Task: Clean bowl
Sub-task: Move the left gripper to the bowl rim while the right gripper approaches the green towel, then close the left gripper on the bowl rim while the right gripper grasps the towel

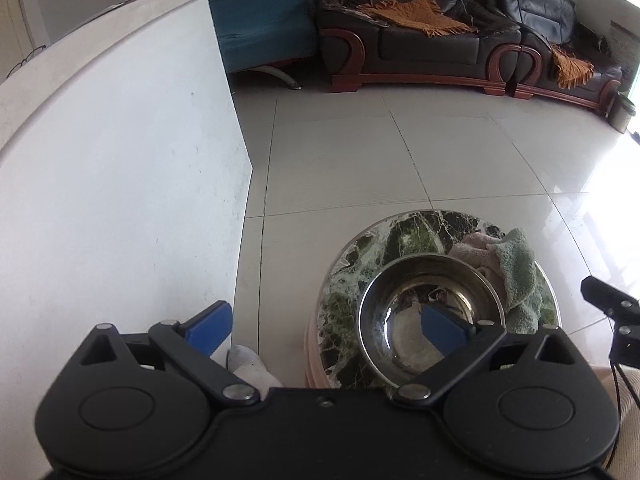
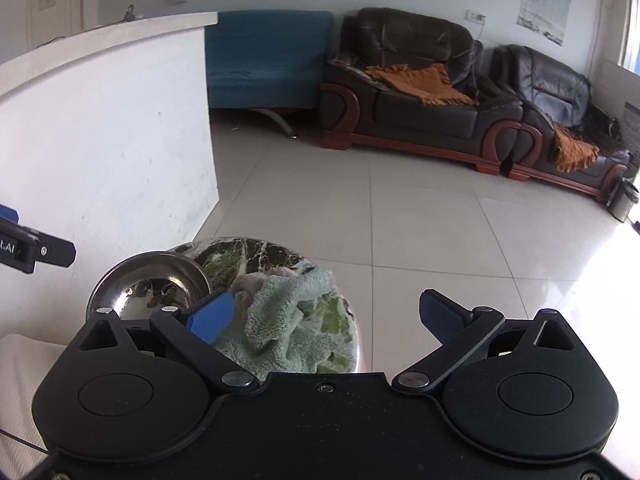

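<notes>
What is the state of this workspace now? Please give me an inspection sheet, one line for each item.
Surface: small round marble table, green-veined, standing on a tiled floor.
Job's things: steel bowl upright on the table; green towel crumpled beside it, touching its rim.
Clutter: nothing seen.
Grippers: left tool open, one finger over the bowl; right tool open above the towel.
Cables: thin black cable by the right tool.
Surroundings: white counter, leather sofas, teal bench, bin.
</notes>
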A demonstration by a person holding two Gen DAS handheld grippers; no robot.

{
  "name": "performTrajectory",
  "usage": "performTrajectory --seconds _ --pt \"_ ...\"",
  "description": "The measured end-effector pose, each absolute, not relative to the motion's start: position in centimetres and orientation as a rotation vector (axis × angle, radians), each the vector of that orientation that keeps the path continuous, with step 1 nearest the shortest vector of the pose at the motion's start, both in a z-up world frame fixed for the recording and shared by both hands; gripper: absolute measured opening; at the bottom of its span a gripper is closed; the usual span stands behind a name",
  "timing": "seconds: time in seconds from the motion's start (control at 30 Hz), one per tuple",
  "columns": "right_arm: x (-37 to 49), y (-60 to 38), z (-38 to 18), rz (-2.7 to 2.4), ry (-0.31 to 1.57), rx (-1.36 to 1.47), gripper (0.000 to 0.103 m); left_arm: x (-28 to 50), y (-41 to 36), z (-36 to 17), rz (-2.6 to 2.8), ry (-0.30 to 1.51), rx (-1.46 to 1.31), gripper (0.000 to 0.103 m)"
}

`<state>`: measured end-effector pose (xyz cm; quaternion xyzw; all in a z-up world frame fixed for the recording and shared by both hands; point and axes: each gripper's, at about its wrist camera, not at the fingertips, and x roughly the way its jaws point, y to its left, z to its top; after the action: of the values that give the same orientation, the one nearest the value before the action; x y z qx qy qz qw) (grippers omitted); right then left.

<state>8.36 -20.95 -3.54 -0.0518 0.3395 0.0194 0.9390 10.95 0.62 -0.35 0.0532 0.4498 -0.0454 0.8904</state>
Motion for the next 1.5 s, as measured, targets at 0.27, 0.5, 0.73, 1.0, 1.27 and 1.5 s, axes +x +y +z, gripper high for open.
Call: performTrajectory --seconds 0.27,0.5,0.73,1.0,1.27,1.5 --pt "12.1 -20.2 -6.8 0.146 0.764 -0.133 0.094 12.1 0.9 -2.1 -0.181 0.976 0.076 0.097" --pt "13.3 -19.6 -8.3 0.184 0.799 -0.139 0.091 13.3 0.7 -3.2 -0.243 1.003 0.067 0.087" --pt "14.0 -19.4 -9.8 0.255 0.840 -0.146 0.073 14.2 1.2 -4.1 -0.274 0.999 0.028 0.072" --pt "15.0 -20.5 -10.8 0.299 0.884 -0.066 0.052 15.6 1.0 -5.5 -0.350 1.039 -0.016 0.041" --pt "15.3 -21.0 -11.7 0.317 0.916 -0.065 0.048 16.5 1.9 -5.9 -0.357 1.083 -0.064 0.031" --pt "15.6 -20.8 -12.2 0.321 0.897 -0.088 0.039 16.2 2.8 -6.3 -0.329 1.129 -0.099 0.024"
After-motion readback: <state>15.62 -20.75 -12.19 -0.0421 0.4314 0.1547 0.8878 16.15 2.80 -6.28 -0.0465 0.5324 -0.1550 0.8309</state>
